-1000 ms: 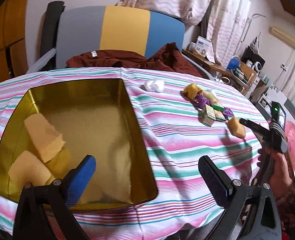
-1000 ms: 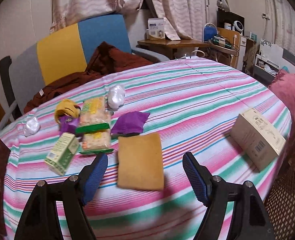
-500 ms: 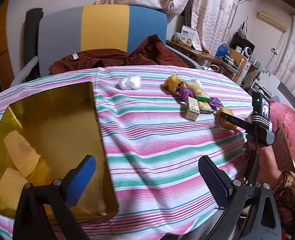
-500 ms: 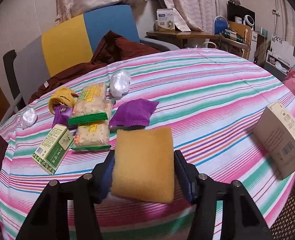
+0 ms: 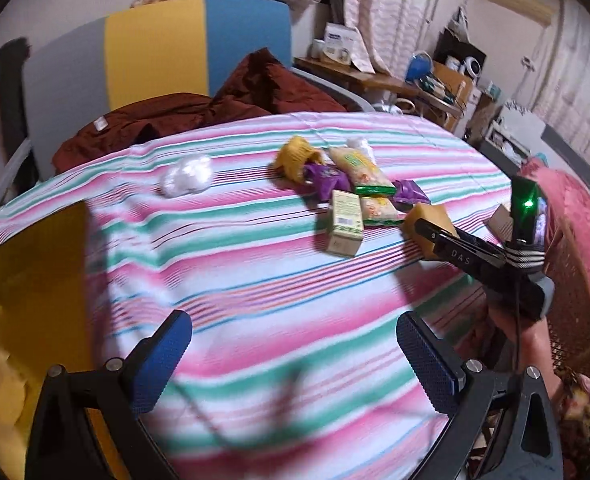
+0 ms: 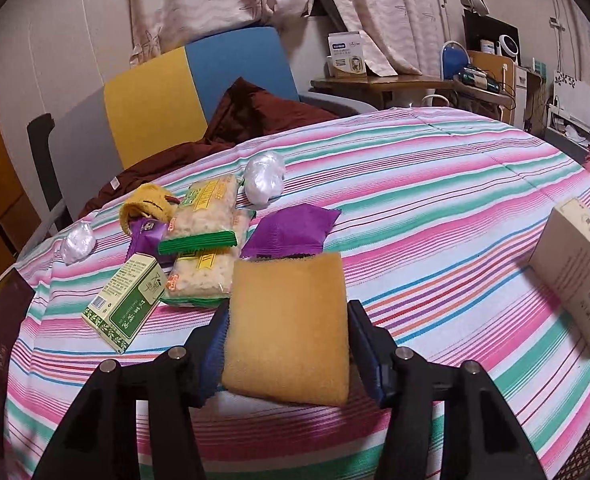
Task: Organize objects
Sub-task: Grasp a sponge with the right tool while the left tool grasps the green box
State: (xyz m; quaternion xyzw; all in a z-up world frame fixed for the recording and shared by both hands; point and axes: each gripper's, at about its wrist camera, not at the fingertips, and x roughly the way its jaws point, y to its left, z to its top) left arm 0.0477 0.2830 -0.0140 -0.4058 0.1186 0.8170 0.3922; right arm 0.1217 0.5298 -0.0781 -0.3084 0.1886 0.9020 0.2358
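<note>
Covering table (image 6: 435,184): striped cloth (image 5: 255,272).

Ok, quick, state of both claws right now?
Left claw: open, nothing between its pads, over the striped tablecloth.
Right claw: closed on the yellow sponge, having just closed in on it.

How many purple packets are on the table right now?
2. One large purple packet lies just behind the sponge; a smaller one sits partly under the cracker packs. Others may be hidden in the pile.
</note>
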